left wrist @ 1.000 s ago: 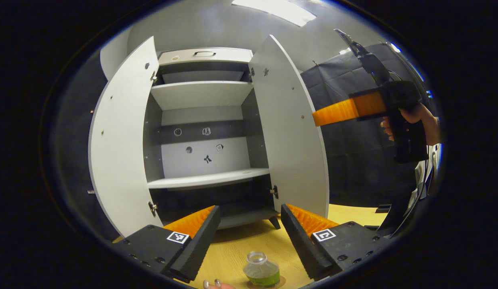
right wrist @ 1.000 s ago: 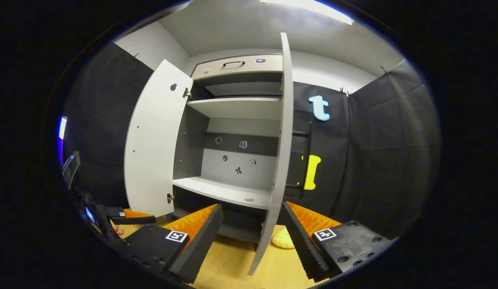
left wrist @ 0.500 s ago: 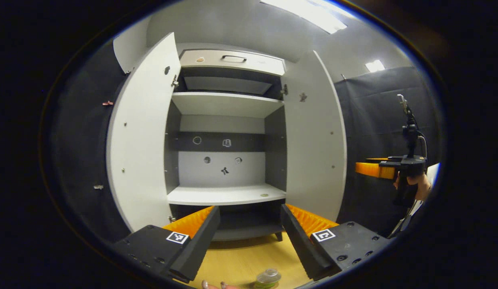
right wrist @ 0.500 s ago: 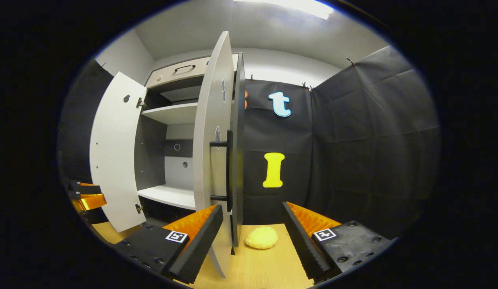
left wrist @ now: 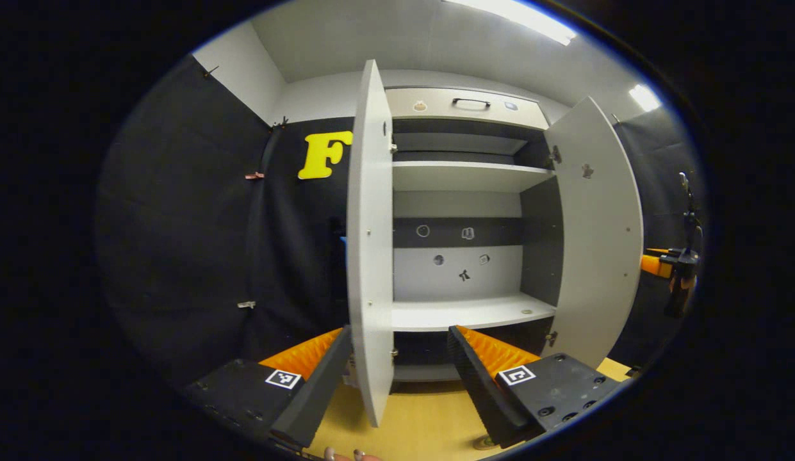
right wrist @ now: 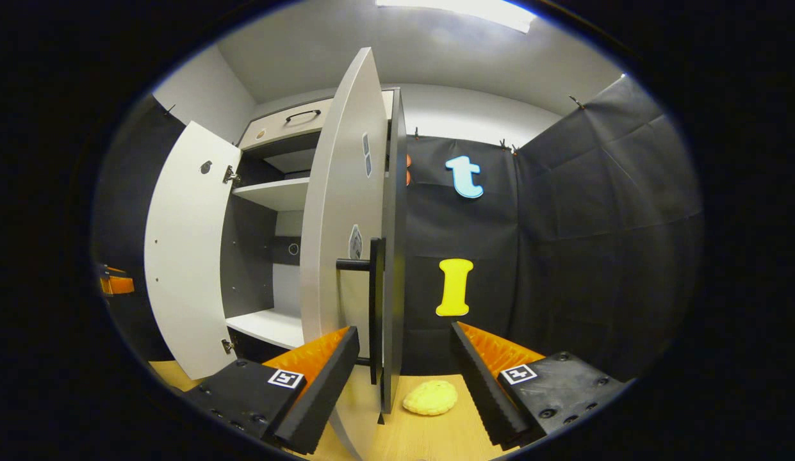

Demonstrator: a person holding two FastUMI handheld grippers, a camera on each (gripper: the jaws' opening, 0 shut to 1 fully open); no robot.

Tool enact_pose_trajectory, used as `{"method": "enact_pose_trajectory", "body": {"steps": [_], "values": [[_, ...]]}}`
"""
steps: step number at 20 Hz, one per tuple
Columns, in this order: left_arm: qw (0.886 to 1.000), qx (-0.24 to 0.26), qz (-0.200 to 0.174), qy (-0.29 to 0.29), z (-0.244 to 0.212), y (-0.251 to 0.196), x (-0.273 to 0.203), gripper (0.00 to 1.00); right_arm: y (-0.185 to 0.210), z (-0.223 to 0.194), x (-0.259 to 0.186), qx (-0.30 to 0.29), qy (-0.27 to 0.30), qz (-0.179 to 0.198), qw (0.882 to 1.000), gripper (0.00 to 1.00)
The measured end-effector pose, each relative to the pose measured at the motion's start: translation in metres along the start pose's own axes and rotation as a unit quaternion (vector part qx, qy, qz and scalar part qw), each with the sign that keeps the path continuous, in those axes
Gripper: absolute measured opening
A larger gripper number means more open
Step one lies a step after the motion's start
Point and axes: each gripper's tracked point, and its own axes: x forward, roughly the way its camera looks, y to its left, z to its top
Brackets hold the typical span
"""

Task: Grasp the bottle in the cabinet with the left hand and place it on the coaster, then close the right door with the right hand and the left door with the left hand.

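Grey cabinet [left wrist: 461,192] shelves were seen bare w/ both doors unclosed; left gripper [left wrist: 397,378] & right gripper [right wrist: 403,378] were held agape, empty.

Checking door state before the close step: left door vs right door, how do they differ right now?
In the left gripper view, the left door stands edge-on, just beyond the open left gripper; the right door shows its broad inner face. In the right gripper view, the right door shows its outer face with a black bar handle, near the open right gripper; the left door shows its inner face. Both are pale grey, open, untouched.
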Motion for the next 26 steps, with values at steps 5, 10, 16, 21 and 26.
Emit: {"method": "enact_pose_trajectory", "body": {"steps": [5, 10, 16, 21, 26], "values": [[0.999, -0.007, 0.034, 0.008, -0.005, 0.035, 0.003, 0.96, 0.039, -0.004, 0.01, 0.018, 0.012, 0.046, 0.999, 0.95], [0.999, 0.005, 0.043, 0.017, -0.013, 0.059, 0.011, 0.96, 0.092, -0.007, 0.028, 0.012, 0.013, 0.079, 0.997, 0.95], [0.998, -0.004, 0.046, 0.037, -0.028, 0.09, 0.022, 0.97, 0.148, -0.021, 0.061, 0.024, 0.024, 0.101, 0.994, 0.95], [0.999, -0.017, 0.022, 0.025, -0.014, 0.103, 0.046, 0.96, 0.184, -0.021, 0.062, 0.017, 0.034, 0.111, 0.993, 0.98], [1.0, -0.001, -0.03, -0.004, 0.01, 0.096, 0.082, 0.96, 0.177, -0.013, 0.033, -0.01, 0.032, 0.095, 0.995, 0.97]]}}
